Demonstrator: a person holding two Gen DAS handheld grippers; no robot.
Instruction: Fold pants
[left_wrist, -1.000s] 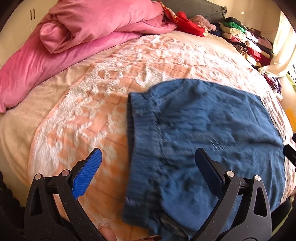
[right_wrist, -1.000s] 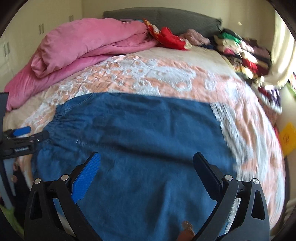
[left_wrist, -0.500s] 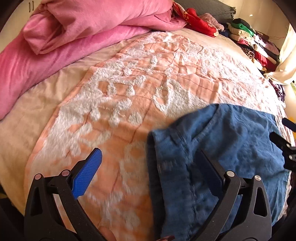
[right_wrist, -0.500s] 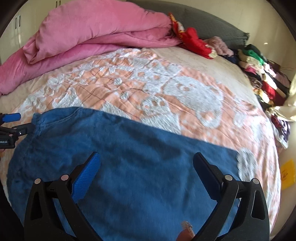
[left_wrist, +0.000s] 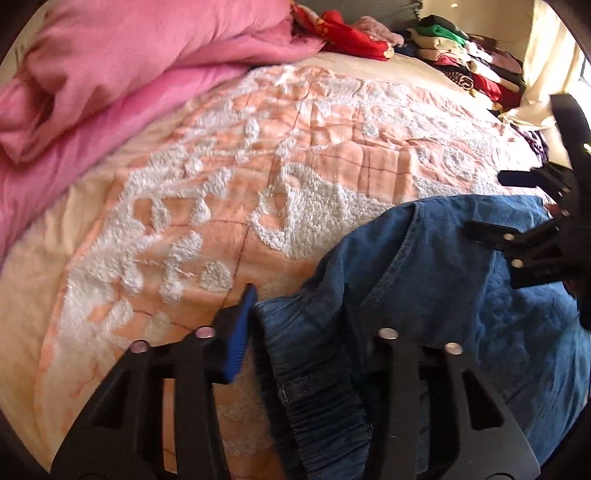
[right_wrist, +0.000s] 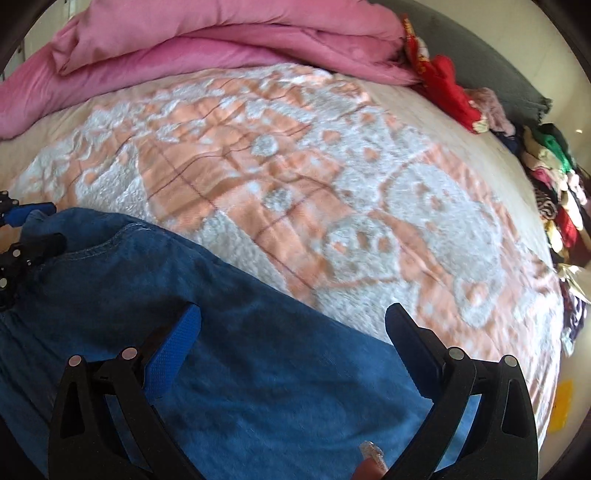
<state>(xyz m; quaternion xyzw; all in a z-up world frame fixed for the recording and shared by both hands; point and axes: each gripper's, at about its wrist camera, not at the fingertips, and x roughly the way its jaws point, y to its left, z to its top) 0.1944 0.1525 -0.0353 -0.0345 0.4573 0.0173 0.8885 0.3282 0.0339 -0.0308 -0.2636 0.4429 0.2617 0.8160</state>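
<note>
The blue denim pants (left_wrist: 436, 288) lie on the bed at the lower right of the left wrist view, and across the lower left of the right wrist view (right_wrist: 229, 369). My left gripper (left_wrist: 306, 321) is shut on the bunched elastic waistband of the pants, with the cloth pinched between the blue pad and the black finger. It also shows at the left edge of the right wrist view (right_wrist: 26, 229). My right gripper (right_wrist: 291, 332) is open and hovers just above the pants' flat leg part. It appears at the right edge of the left wrist view (left_wrist: 517, 221).
The bed has a peach and white textured cover (right_wrist: 295, 177). A folded pink duvet (left_wrist: 129, 74) lies at the far left. Red cloth (right_wrist: 447, 88) and a pile of folded clothes (left_wrist: 469, 66) line the far right edge. A grey headboard (right_wrist: 498, 77) stands behind.
My left gripper has closed on the waistband, which now bunches up between its fingers. Both views have swung toward the bed's far side, and my right gripper has come closer to the left.
</note>
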